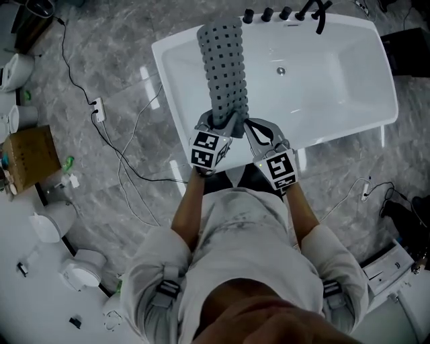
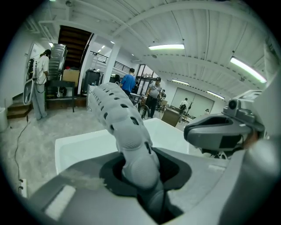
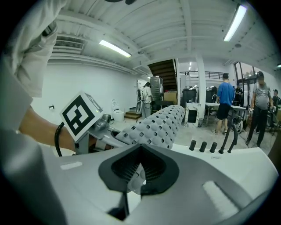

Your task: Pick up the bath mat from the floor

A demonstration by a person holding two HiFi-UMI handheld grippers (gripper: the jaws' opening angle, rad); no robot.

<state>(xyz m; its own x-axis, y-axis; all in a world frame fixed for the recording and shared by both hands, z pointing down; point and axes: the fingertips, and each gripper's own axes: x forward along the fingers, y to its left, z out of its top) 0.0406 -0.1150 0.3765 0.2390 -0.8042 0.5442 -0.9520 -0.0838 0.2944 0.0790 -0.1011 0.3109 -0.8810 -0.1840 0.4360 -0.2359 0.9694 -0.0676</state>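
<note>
**Grip.** Nearest the person, both tools are found closed on the task's item. The left hand-held gripper is clamped on a bunched, rolled portion of the bath mat, which fills the space between its jaws. The right hand-held gripper is clamped on only a thin corner or edge of the same near end, with little material seen between its pads. The two tools are held just beside each other, in front of the person's chest.

**Location of the item.** The grey, perforated mat is held at its near end and extends away from the person, across the near rim of the white bathtub and over its basin. No part of it is seen on the marble floor. Whether its far end touches the tub cannot be told from above. In both gripper views it appears to stand clear in the air.

**Step in hand.** The grasp is judged complete and the lift under way, so the pick-up itself is largely achieved.

**Next move.** Both clamps should be kept firm and the two tools moved together, so that the mat is not twisted or pulled from the shallower right-hand hold. Clearance from the tub rim and the row of taps at the far side should be observed.
</note>
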